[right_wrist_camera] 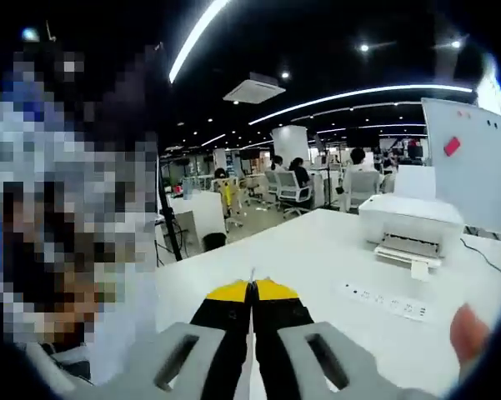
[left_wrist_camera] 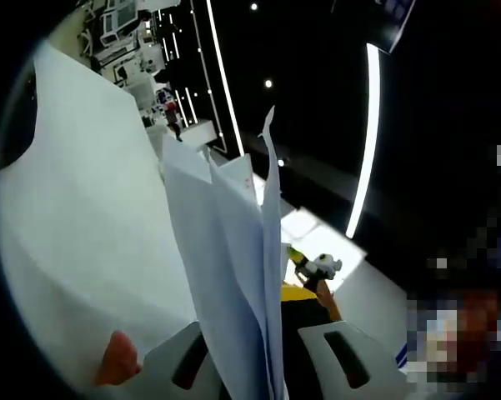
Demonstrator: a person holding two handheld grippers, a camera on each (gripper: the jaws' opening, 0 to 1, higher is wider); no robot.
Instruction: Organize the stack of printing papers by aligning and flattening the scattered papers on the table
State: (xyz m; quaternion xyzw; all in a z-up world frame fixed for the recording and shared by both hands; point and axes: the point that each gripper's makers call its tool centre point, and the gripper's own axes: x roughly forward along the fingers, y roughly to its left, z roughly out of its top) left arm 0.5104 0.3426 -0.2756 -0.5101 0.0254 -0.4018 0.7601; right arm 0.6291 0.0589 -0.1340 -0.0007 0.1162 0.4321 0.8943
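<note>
Over the white table, both tools clamp the papers: left tool, right tool.

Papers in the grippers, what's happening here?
A person is working with a handheld gripper in each hand. The left gripper is shut on a sheaf of white papers, held up off the table with their edges fanned and uneven. The right gripper is shut on a thin paper edge, above the white table. A white printer sits further back. The papers are not yet squared up or laid flat.
</note>
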